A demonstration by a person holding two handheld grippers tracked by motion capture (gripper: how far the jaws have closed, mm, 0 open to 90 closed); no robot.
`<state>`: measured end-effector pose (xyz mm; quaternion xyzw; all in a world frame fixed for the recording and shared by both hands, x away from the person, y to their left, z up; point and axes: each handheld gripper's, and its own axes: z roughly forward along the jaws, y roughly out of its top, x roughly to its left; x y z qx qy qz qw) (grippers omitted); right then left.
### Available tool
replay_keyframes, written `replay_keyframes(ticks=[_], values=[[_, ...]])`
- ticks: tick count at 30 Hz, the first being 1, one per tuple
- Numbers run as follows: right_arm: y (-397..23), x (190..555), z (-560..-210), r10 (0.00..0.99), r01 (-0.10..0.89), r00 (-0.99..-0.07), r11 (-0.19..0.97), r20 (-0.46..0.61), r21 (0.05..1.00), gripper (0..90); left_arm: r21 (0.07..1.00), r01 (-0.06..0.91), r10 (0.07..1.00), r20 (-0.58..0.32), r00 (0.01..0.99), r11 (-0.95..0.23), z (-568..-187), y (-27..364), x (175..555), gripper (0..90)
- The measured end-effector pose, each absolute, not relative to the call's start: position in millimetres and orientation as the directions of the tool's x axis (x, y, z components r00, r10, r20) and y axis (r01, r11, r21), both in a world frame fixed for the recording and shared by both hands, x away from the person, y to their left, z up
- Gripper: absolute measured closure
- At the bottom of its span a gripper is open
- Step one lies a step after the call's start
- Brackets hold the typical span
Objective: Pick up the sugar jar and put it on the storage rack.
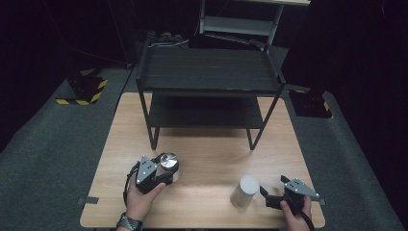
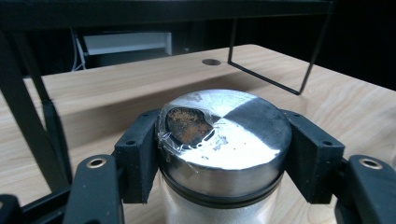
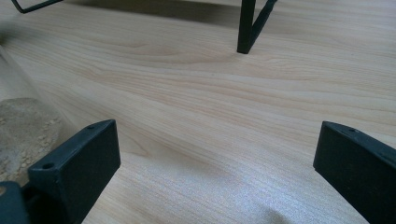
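The left gripper (image 1: 161, 174) is seen pinching the squat clear glass jar with the round polished steel lid (image 1: 169, 162), its two black jaws pressed against opposite sides of the lid's rim, as the left gripper view makes plain (image 2: 227, 135); a taped-over dark patch is carried on the lid, and pale contents are glimpsed through the glass below; the jar is held upright, its long axis vertical, near the front left of the pale wooden table (image 1: 207, 149); whether its base rests on the wood cannot be told. The black metal two-tier shelf rack (image 1: 210, 77) stands straight ahead of that jar, at the table's far side, so the coming move is judged to turn on a lift forward and up, with the jar kept upright to clear the lower tier's edge. The right gripper (image 1: 270, 196) is held with its jaws spread wide and nothing between them, only bare wood being framed by them in the right gripper view (image 3: 217, 154); the tall frosted white cylinder container (image 1: 245, 191) stands just beside it toward the table's middle, apart from the jaws; the right hand is clearly the nearer to that container, the left being occupied.
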<state>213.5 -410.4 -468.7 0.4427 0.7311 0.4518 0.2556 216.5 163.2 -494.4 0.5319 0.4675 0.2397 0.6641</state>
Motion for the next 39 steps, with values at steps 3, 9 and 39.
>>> replay_keyframes(ticks=[3,9,39], values=[[-410,214,-468,0.878,0.417,-0.477,0.202,0.025,0.886,0.6,0.926,0.17,0.813,-0.376,0.445,0.336,-488,163,218,35.1],[-411,213,-469,0.879,0.419,-0.476,0.195,0.032,0.887,0.6,0.932,0.142,0.817,-0.362,0.449,0.334,-475,165,219,35.0],[-412,214,-469,0.878,0.419,-0.477,0.19,0.037,0.888,0.6,0.933,0.031,0.809,-0.328,0.488,0.36,-390,165,224,35.1]])
